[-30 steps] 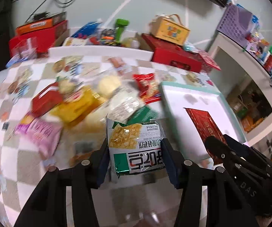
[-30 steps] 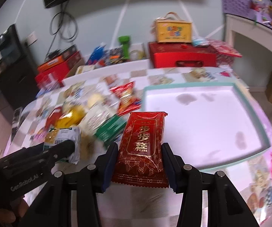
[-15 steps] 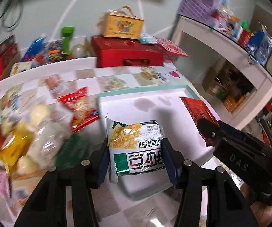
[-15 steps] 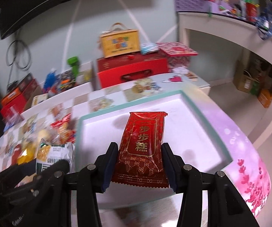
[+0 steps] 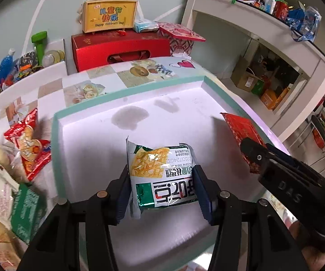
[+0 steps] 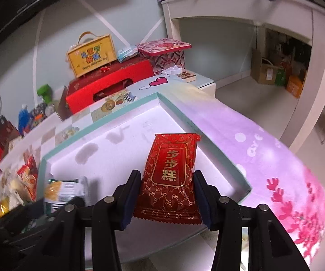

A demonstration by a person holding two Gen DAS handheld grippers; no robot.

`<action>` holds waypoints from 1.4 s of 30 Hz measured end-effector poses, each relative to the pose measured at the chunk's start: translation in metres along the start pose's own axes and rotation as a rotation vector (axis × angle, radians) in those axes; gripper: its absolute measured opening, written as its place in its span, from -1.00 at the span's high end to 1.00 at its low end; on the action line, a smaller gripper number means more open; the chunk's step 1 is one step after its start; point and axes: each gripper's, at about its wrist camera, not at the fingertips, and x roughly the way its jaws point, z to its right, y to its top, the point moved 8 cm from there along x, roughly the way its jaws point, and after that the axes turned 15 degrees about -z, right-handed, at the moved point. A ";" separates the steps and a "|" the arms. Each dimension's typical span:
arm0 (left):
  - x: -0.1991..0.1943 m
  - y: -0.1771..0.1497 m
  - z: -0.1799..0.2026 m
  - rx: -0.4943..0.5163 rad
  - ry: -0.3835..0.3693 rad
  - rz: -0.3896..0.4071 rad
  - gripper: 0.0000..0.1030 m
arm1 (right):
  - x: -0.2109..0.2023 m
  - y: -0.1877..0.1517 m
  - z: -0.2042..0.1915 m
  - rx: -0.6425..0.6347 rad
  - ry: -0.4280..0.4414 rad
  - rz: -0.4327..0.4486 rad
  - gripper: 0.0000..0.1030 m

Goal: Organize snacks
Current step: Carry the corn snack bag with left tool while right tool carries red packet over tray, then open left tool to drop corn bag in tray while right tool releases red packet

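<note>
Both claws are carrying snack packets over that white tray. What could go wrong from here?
The right gripper is opening, so the red packet may drop crooked, or onto the tray rim. The left gripper holds the green packet close beside it, so they might collide.

A tray (image 5: 126, 94) is set on the desk (image 5: 49, 90), a heap of snack packets (image 5: 27, 149) lying to its left; gift boxes (image 5: 119, 47) are stacked behind it, shelving (image 5: 264, 31) to its right.
</note>
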 end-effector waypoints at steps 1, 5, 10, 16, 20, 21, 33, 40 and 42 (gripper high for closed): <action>0.002 0.000 -0.001 -0.010 0.001 -0.003 -0.07 | 0.001 0.000 0.001 -0.001 -0.011 -0.004 -0.03; 0.001 -0.002 -0.004 -0.040 0.007 -0.011 -0.27 | 0.002 -0.002 0.000 0.009 0.034 -0.024 -0.03; -0.013 -0.004 -0.013 -0.089 0.018 0.003 -0.30 | -0.003 -0.006 0.002 -0.001 0.020 -0.043 -0.05; -0.034 -0.009 -0.044 -0.182 0.120 0.083 -0.92 | 0.003 -0.013 0.001 -0.034 -0.011 -0.091 -0.72; -0.046 -0.012 -0.061 -0.202 0.180 0.146 -1.00 | 0.002 -0.014 -0.002 -0.048 0.001 -0.087 -1.00; -0.047 -0.012 -0.063 -0.202 0.179 0.152 -1.00 | 0.001 -0.013 -0.004 -0.058 -0.004 -0.081 -1.00; -0.058 -0.026 -0.073 -0.200 0.172 0.166 -1.00 | -0.006 -0.009 -0.018 -0.074 0.031 -0.031 -1.00; -0.073 -0.034 -0.083 -0.204 0.184 0.178 -1.00 | -0.009 -0.011 -0.033 -0.097 0.059 -0.036 -1.00; -0.079 -0.037 -0.089 -0.213 0.190 0.184 -1.00 | -0.010 -0.013 -0.041 -0.111 0.073 -0.038 -1.00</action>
